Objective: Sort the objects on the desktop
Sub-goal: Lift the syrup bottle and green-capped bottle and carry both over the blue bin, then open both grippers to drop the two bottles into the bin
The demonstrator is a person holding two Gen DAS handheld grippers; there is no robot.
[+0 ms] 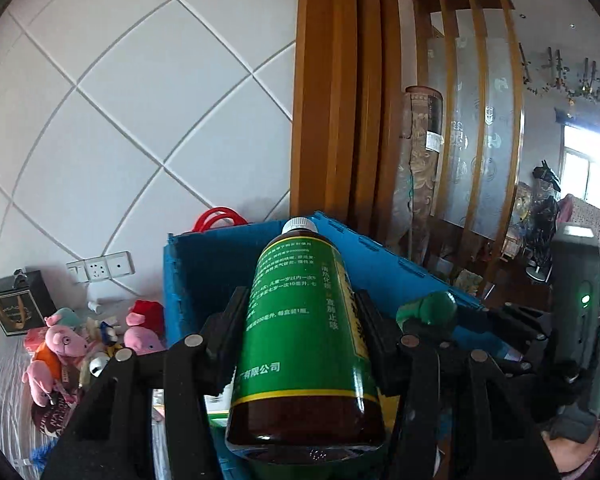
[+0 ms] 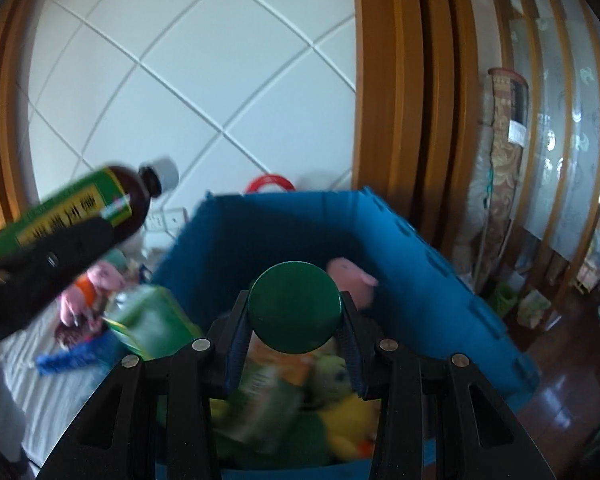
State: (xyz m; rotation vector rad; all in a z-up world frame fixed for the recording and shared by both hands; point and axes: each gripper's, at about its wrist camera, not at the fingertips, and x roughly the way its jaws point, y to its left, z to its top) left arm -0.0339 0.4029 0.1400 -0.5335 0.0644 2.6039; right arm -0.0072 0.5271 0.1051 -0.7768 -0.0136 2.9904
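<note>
Brown bottle [image 1: 306, 344], green label, white cap, clamped in left gripper [image 1: 300, 320]; right gripper [image 2: 294, 312] pinching green-capped item [image 2: 294, 306].

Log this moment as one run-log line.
left gripper: holds brown bottle | right gripper: holds green-capped item | both over blue crate

A white bed [image 1: 4, 392] carries pink plush pigs [image 1: 62, 342], a black box [image 1: 18, 304] and a blue brush [image 2: 74, 358]; the blue crate [image 2: 440, 292] stands just beside them.

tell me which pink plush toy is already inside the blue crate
The pink plush against the blue crate far inner wall, just beyond the right gripper. The other pink plush toys lie outside on the white cloth.
</note>
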